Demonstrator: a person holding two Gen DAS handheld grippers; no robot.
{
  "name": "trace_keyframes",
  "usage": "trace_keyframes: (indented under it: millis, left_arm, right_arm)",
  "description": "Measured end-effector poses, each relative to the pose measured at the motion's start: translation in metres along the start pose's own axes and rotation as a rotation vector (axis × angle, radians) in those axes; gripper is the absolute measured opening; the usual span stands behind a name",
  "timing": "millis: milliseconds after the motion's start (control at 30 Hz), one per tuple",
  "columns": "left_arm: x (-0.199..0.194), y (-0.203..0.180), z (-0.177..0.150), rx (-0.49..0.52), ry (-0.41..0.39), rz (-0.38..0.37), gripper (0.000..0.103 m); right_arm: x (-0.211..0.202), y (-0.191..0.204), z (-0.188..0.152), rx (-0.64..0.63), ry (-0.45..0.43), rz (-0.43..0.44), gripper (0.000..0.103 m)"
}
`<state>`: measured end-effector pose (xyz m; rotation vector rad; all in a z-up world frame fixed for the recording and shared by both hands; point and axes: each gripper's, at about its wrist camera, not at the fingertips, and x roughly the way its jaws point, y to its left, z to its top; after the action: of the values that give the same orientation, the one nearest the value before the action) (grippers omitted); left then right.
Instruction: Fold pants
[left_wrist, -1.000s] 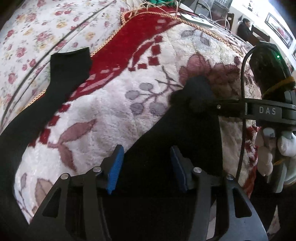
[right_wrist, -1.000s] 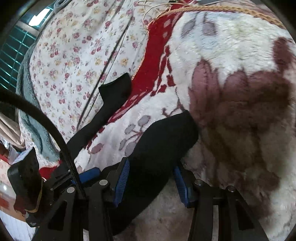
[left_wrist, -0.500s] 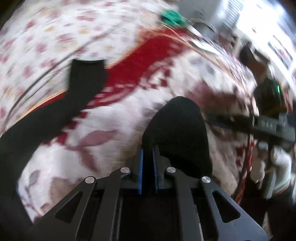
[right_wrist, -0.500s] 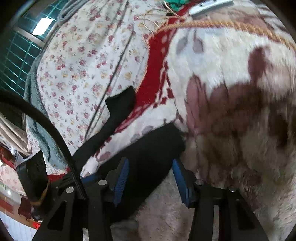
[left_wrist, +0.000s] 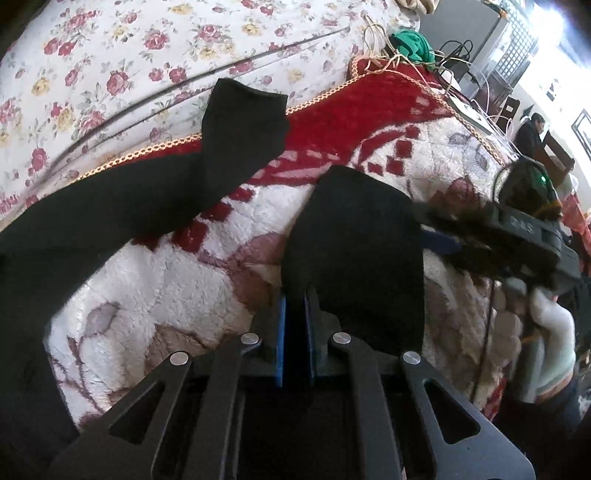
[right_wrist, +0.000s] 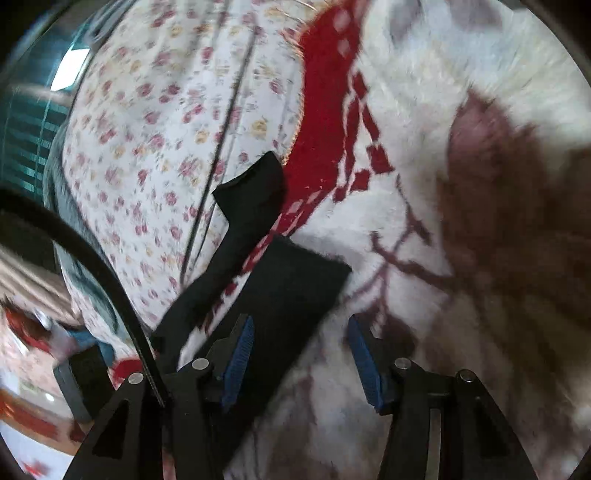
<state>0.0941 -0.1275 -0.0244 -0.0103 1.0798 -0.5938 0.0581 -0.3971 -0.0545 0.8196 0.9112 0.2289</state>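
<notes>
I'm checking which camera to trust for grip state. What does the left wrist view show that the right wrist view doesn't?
Only the left wrist view shows the left gripper shut on the near pant leg, the right gripper from the side, a green cloth and a seated person. Only the right wrist view shows the right gripper open over that leg's edge. Both show the far pant leg and the plush blanket.

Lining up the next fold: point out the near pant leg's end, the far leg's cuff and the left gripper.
near pant leg (left_wrist: 354, 236), left wrist view, on its raised end.
far leg cuff (left_wrist: 245, 114), left wrist view, mid-cuff.
left gripper (left_wrist: 294, 295), left wrist view, between the fingertips clamped on fabric.
</notes>
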Motion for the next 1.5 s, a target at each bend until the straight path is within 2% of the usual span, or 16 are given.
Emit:
trace_keyframes:
  millis: [33, 67, 100, 167, 267, 367, 467, 567, 667, 700, 800, 867, 967, 1067, 1300, 1500]
  left_arm:
    - [0.001, 0.0, 0.0, -0.002, 0.001, 0.003, 0.008]
    - [0.002, -0.002, 0.001, -0.003, 0.003, 0.009, 0.008]
    - [0.003, -0.003, 0.001, 0.0, 0.005, 0.016, 0.008]
    - [0.003, -0.006, 0.002, 0.005, 0.008, 0.031, 0.008]
    - [-0.003, -0.016, 0.003, 0.008, -0.001, 0.006, 0.008]
    - [-0.01, -0.036, 0.001, 0.044, -0.014, -0.049, 0.008]
    - [-0.007, -0.06, -0.006, 0.071, -0.001, -0.093, 0.008]
    - [0.007, -0.078, -0.016, 0.083, 0.007, -0.071, 0.009]
    - [0.009, -0.085, -0.026, 0.089, -0.047, -0.026, 0.011]
    - [0.006, -0.086, -0.028, 0.102, -0.055, -0.024, 0.015]
    - [-0.008, -0.079, -0.03, 0.088, -0.054, -0.05, 0.04]
    - [-0.022, -0.071, -0.033, 0.056, -0.073, -0.057, 0.044]
    - [-0.045, -0.058, -0.041, 0.019, -0.114, -0.003, 0.044]
    - [-0.062, -0.041, -0.055, -0.056, -0.139, 0.037, 0.044]
    - [-0.097, -0.002, -0.088, -0.171, -0.172, 0.163, 0.044]
    - [-0.128, 0.046, -0.108, -0.308, -0.204, 0.188, 0.044]
  right_arm:
    - [0.003, 0.004, 0.002, -0.033, -0.016, -0.007, 0.047]
    - [0.007, 0.009, 0.004, -0.083, -0.031, -0.014, 0.025]
    - [0.012, 0.011, 0.004, -0.098, -0.025, -0.014, 0.014]
    - [0.01, 0.012, 0.0, -0.092, -0.024, -0.011, 0.005]
    - [-0.022, 0.02, -0.009, -0.131, -0.089, 0.02, 0.005]
    - [-0.072, 0.029, -0.028, -0.187, -0.163, 0.018, 0.005]
    - [-0.114, 0.031, -0.05, -0.186, -0.202, -0.008, 0.005]
    - [-0.124, 0.017, -0.069, -0.174, -0.172, -0.145, 0.005]
    - [-0.111, -0.003, -0.075, -0.134, -0.102, -0.282, 0.007]
    - [-0.104, -0.011, -0.076, -0.109, -0.06, -0.349, 0.008]
    - [-0.11, -0.008, -0.075, -0.092, -0.076, -0.345, 0.02]
    - [-0.123, 0.001, -0.072, -0.107, -0.105, -0.354, 0.032]
    - [-0.146, 0.014, -0.07, -0.127, -0.155, -0.311, 0.032]
    - [-0.149, 0.038, -0.073, -0.167, -0.17, -0.243, 0.035]
    - [-0.105, 0.076, -0.087, -0.214, -0.054, -0.087, 0.036]
    - [-0.063, 0.106, -0.093, -0.245, 0.012, -0.028, 0.036]
